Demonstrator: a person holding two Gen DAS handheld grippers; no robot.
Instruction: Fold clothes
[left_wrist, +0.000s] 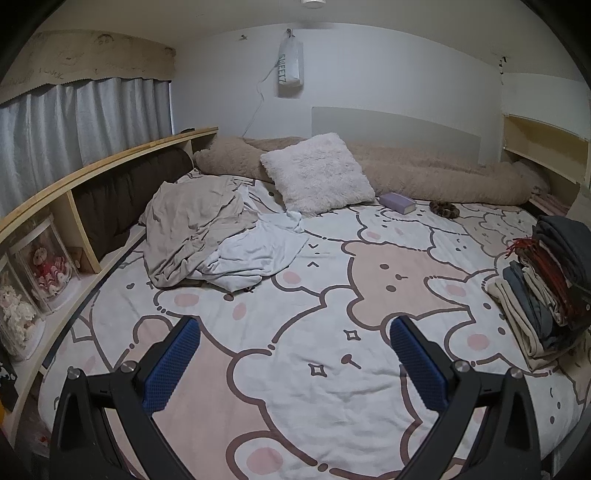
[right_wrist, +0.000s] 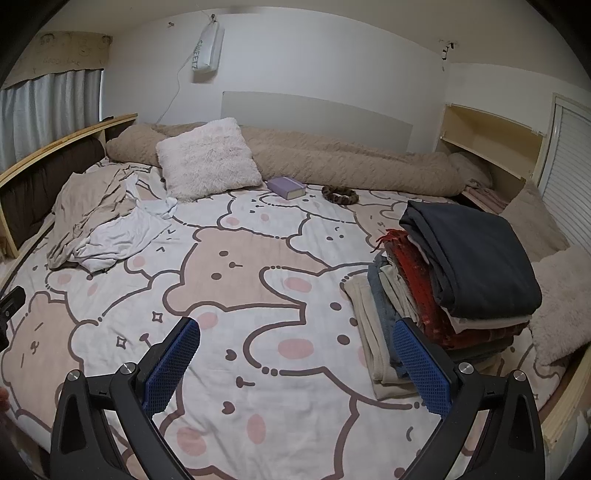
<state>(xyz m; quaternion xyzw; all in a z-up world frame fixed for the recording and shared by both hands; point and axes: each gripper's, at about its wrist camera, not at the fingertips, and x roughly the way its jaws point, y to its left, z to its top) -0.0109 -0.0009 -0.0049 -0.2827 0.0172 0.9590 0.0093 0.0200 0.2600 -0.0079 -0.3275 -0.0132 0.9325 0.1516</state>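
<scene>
A crumpled heap of beige cloth (left_wrist: 188, 225) and a white garment (left_wrist: 255, 254) lies unfolded at the bed's far left, also seen as the beige cloth (right_wrist: 88, 206) and white garment (right_wrist: 118, 236) in the right wrist view. A stack of folded clothes (right_wrist: 469, 273) with a dark grey piece on top and a red one below sits at the right; the same stack (left_wrist: 550, 291) shows in the left wrist view. My left gripper (left_wrist: 295, 332) hangs open over the bear-print sheet (left_wrist: 295, 387), holding nothing. My right gripper (right_wrist: 297, 332) is open too, its right finger near the stack's front.
A fluffy white pillow (left_wrist: 317, 173), a purple book (left_wrist: 397, 202) and a brown scrunchie (left_wrist: 444, 209) lie near the rolled beige blanket (left_wrist: 443, 177) at the back. A wooden shelf (left_wrist: 74, 192) with boxed dolls runs along the left. A second fluffy cushion (right_wrist: 561, 299) sits at the right.
</scene>
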